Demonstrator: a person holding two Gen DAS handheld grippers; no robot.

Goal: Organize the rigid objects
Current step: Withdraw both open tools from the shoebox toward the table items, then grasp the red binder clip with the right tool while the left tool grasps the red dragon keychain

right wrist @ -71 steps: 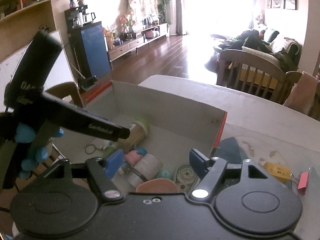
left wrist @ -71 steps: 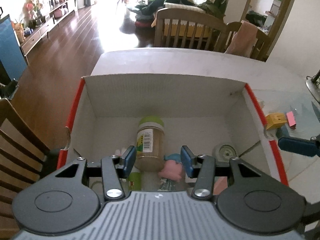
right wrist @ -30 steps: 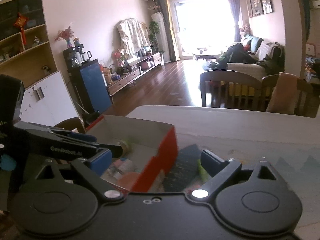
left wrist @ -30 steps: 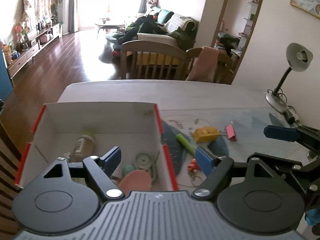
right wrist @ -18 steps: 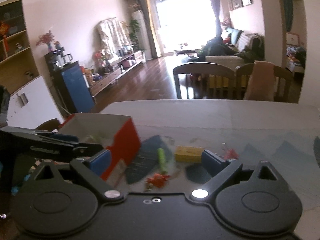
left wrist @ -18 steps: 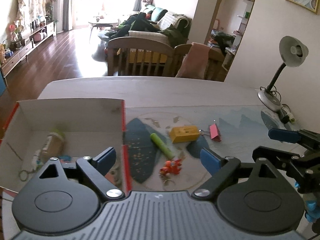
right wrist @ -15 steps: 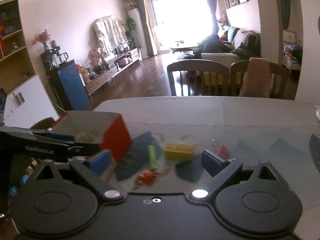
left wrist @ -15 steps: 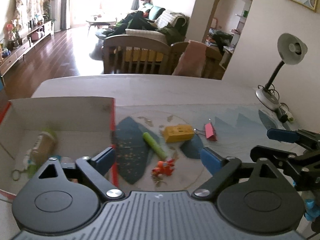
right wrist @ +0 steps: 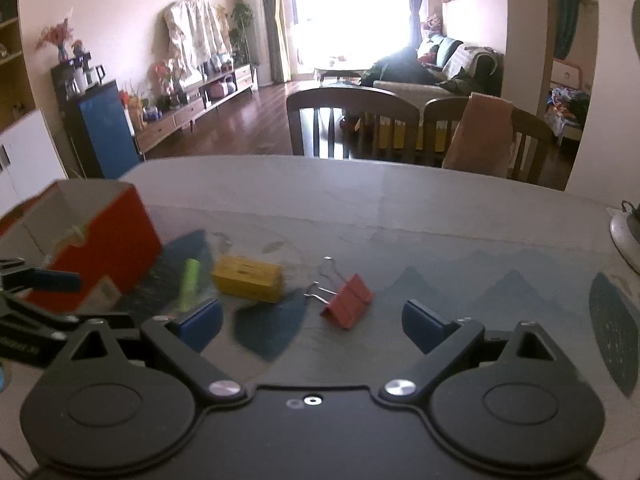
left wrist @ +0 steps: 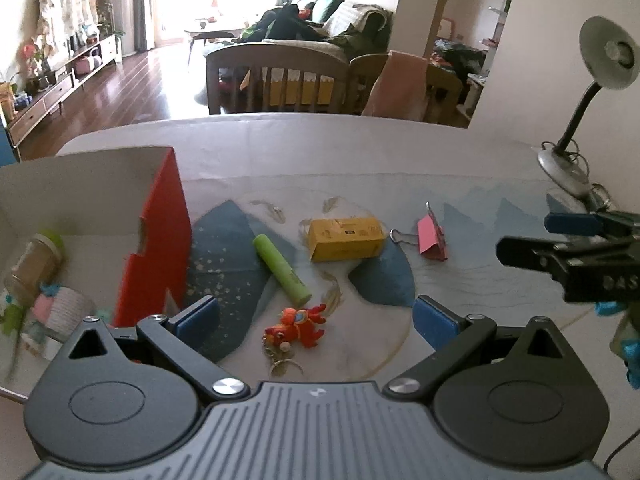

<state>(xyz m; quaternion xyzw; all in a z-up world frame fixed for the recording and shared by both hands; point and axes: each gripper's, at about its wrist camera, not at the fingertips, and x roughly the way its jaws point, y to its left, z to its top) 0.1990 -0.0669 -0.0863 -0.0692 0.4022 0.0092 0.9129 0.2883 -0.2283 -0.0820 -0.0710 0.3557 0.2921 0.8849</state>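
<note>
My left gripper [left wrist: 316, 318] is open above the table, with a red fish keychain [left wrist: 298, 324] lying between its blue pads. Beyond the keychain lie a green tube [left wrist: 281, 269], a yellow box [left wrist: 346, 238] and a pink binder clip [left wrist: 431, 238]. The red-and-white cardboard box [left wrist: 154, 240] stands at the left and holds a jar [left wrist: 34, 266] and other small things. My right gripper [right wrist: 312, 326] is open too, low over the table, with the binder clip [right wrist: 347, 300] just ahead of its pads. The yellow box [right wrist: 248, 279] and green tube [right wrist: 189, 282] sit to its left.
A desk lamp [left wrist: 580, 120] stands at the table's far right. Wooden chairs [left wrist: 280, 76] line the far edge. A patterned mat [left wrist: 380, 280] covers the table under the objects. The right gripper [left wrist: 568, 258] shows at the right edge of the left wrist view.
Both grippers have swung right, away from the cardboard box, and come down toward the loose objects. The left jaws have widened. The keychain now lies between the left pads, the binder clip before the right.
</note>
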